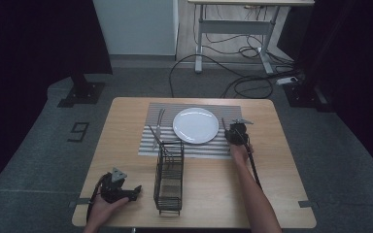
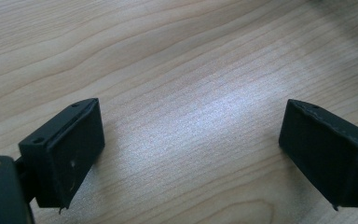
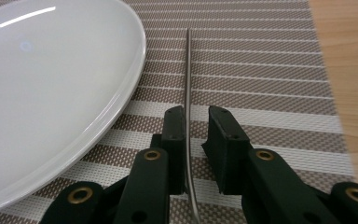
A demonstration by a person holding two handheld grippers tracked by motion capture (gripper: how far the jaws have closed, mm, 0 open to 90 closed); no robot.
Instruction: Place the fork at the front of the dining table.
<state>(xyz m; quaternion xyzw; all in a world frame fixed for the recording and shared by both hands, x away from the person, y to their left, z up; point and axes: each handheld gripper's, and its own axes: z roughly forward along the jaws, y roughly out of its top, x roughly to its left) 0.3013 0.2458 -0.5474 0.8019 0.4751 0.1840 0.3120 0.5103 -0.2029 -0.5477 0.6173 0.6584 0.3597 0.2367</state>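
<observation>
Right claw sits mid-right of the high view on the striped placemat, jaws slightly apart around a thin metal utensil lying just right of the white plate; can't tell if it's actually gripped. Left claw is wide open and empty over bare tabletop, lower left, beside the wire rack.

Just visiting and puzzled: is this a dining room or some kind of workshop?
Probably a lab or recording studio set up as a dining spot: dark curtains, loose cables on the floor, and one wooden table with a plate.
</observation>
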